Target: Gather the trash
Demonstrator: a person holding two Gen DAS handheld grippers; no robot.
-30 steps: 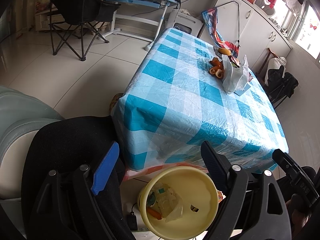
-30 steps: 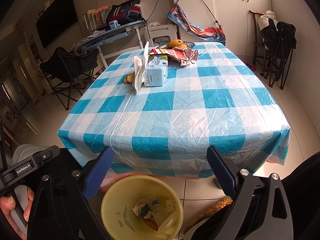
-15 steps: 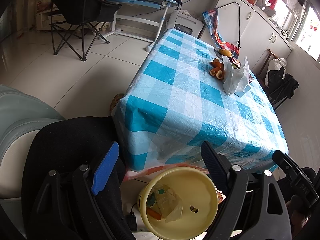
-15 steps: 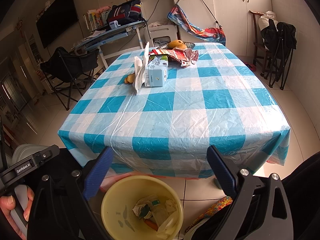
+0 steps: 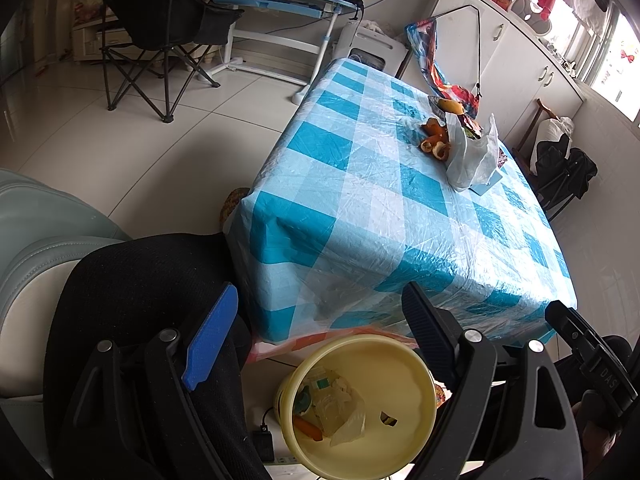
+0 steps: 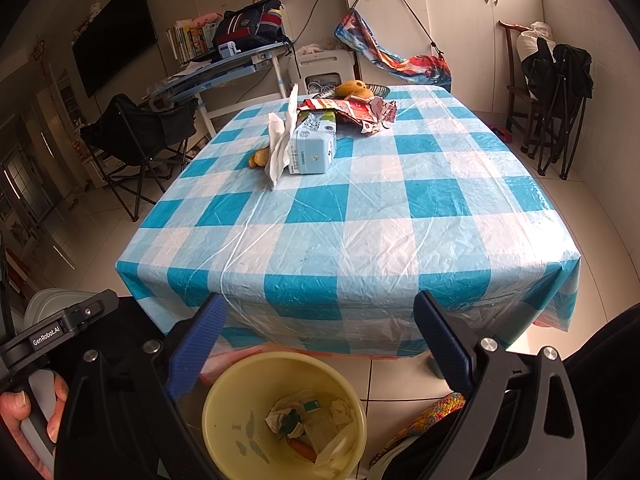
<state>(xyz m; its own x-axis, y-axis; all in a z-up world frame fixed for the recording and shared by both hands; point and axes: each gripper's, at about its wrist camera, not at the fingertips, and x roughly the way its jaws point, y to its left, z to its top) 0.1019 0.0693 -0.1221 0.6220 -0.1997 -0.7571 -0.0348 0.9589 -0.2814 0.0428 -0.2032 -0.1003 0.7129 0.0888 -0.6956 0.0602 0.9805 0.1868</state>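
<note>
Below both cameras, on the tiled floor just off the near edge of the surface (image 6: pixel 360 216), stands a yellow bin (image 6: pixel 224 432) with crumpled wrappers, a bit of clear plastic and an orange scrap at its bottom. Its rim sits close under the overhang of the blue-and-white checked cloth, a strip of floor tile showing to its right. The left hand-held gripper (image 5: pixel 316 332) hangs over the bin with its jaws spread wide and nothing between them; the right hand-held gripper (image 6: pixel 316 340) is likewise spread and empty, the bin's mouth framed between its fingers.

Trash to be gathered lies far up the surface, well apart from both grippers: a pale blue milk carton (image 6: pixel 314 146) on its side, a white plastic bag (image 6: pixel 280 140) touching its left face, orange peel (image 5: pixel 434 140) just beyond the bag, and a torn red wrapper (image 6: pixel 360 114) behind the carton. A yellow fruit (image 6: pixel 352 89) sits in a dish near the far edge. The whole near half of the cloth is bare, its front edge and both front corners unobstructed.

A black folding chair (image 6: pixel 136 136) stands off the left side with open floor between, and another dark chair (image 6: pixel 560 92) stands off the right side near the cabinets.
</note>
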